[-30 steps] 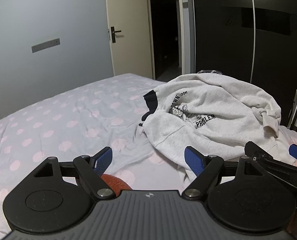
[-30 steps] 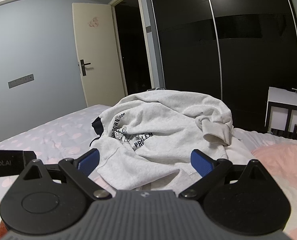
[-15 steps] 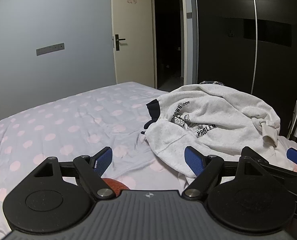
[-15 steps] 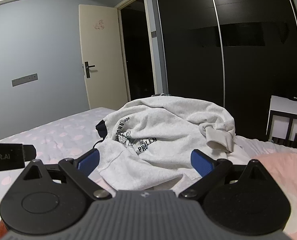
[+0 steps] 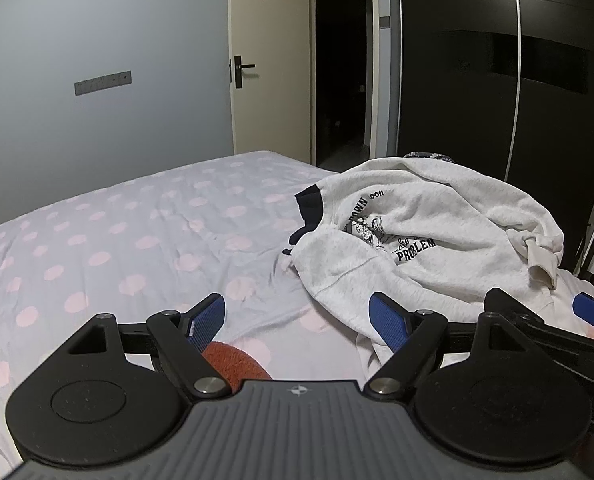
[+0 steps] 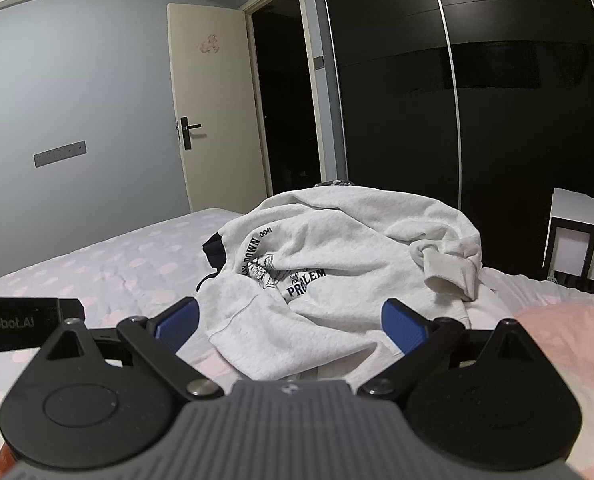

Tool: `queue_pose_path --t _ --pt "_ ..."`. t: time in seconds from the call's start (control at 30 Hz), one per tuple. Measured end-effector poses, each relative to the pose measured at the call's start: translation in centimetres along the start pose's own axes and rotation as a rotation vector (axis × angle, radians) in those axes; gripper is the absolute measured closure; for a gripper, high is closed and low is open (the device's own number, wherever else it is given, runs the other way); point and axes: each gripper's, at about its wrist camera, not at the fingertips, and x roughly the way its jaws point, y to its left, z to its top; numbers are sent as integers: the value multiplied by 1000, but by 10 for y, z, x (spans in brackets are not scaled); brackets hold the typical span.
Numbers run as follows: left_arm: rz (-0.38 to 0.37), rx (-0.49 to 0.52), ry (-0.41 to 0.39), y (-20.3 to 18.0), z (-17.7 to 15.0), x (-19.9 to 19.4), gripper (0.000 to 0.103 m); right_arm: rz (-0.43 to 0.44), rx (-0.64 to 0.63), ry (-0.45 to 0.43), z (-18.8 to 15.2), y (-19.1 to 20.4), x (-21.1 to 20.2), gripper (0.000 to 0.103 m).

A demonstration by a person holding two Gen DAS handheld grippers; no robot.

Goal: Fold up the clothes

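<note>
A crumpled light grey sweatshirt (image 5: pixel 437 232) with dark printed lettering lies in a heap on the bed, over a dark garment (image 5: pixel 311 208) that peeks out at its left. It also shows in the right wrist view (image 6: pixel 337 256). My left gripper (image 5: pixel 297 320) is open and empty, held above the sheet just left of the heap's near hem. My right gripper (image 6: pixel 289 324) is open and empty, in front of the heap's near edge. The right gripper's fingers (image 5: pixel 593 310) show at the right of the left wrist view.
The bed (image 5: pixel 117 240) has a pale sheet with pink dots. A pink pillow (image 6: pixel 569 344) lies at the right. A dark wardrobe (image 6: pixel 497 100), an open door (image 6: pixel 213 108) and a white side table (image 6: pixel 581 232) stand beyond. An orange-red object (image 5: pixel 233 364) sits under my left gripper.
Both views have tilted upward a little and drawn slightly back, so the sweatshirt sits lower in frame. Both grippers stay open and empty. The clothes have not moved.
</note>
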Motion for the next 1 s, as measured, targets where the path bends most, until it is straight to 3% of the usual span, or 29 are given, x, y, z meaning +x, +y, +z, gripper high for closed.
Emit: queue_pose_path --t 1.0 --pt "16 10 32 0 -3 5 10 29 -6 22 0 0 2 4"
